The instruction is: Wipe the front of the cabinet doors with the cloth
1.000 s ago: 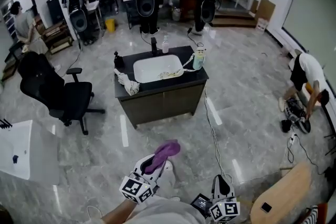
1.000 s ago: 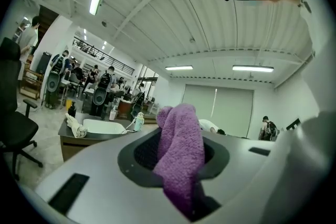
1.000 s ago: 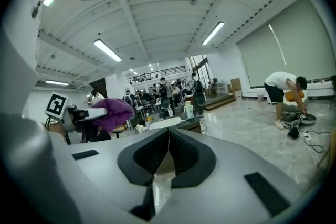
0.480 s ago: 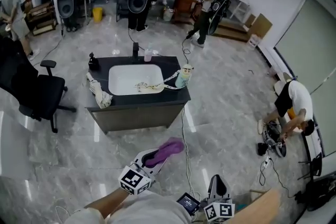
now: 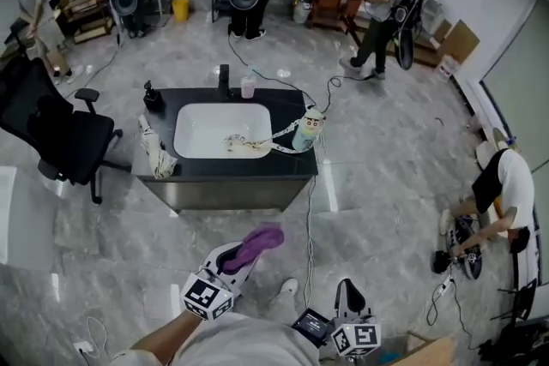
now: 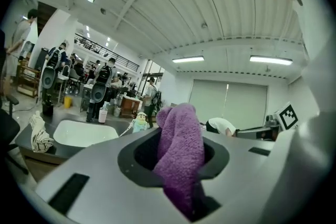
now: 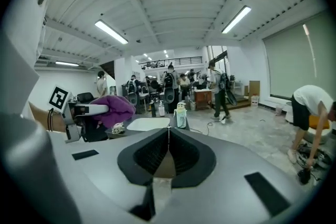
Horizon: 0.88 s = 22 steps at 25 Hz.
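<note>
My left gripper (image 5: pixel 243 257) has its fingers clenched on the fuzzy purple cloth (image 5: pixel 260 237). The cloth pokes up out of them, well apart from the dark cabinet doors (image 5: pixel 225 194) under the black worktop (image 5: pixel 290 165) with the white sink (image 5: pixel 210 126). My right gripper (image 5: pixel 346 294) has its fingers pressed together on nothing. I judge wiping not yet begun: cloth in hand, doors to reach.

Cloth (image 5: pixel 257 243) is noted purple; cabinet (image 5: pixel 225 194) dark grey; sink (image 5: pixel 202 131) white; floor (image 5: pixel 111 253) grey, marble-veined.
</note>
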Tool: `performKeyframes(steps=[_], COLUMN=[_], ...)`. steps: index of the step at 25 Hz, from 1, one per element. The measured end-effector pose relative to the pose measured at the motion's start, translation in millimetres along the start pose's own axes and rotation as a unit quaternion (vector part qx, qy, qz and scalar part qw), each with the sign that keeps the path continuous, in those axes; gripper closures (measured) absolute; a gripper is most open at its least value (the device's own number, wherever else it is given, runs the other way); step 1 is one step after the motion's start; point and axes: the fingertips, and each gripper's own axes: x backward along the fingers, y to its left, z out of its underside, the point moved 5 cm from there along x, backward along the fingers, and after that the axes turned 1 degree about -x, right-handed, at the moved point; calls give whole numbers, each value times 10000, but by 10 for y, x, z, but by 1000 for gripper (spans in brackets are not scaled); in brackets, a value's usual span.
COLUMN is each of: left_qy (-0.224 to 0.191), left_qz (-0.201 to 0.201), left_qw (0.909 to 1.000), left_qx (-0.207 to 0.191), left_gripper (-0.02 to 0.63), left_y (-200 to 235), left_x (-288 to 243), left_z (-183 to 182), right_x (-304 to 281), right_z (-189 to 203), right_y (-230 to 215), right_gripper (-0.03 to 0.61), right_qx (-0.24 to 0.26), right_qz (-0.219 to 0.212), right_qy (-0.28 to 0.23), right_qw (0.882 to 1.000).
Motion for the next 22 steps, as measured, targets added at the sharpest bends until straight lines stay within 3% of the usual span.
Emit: performKeyframes(steps=[5,10,13,17,22], left_qy=[-143,-89,101,347,732], left_qz=[-1036,-1690,-1695,-1355,-1091], left_qw=[9937,9850,9850,9900,9903], left_qx=[396,339,297,193,460], left_gripper=[511,511,511,511,511], left_y=[-299,-411,-335,-131,285], left_x=[-348,-731,-977,-1381,-1938], left_z=[62,206,360,601,1378], right_x=[-529,-1244,-1565,-1807,-2202], right_z=[-186,-168,-76,97,857], right_y=[-734,-1357,-1542,-1653,-1669], right_gripper=[551,551,551,551,551], right_qx=[311,451,221,56,-186], right_qz=[-971,-1736,-1925,-1818,-1584], right_qy=[147,293,371,282,647], right_qw=[9947,9833,9803,9829,9851])
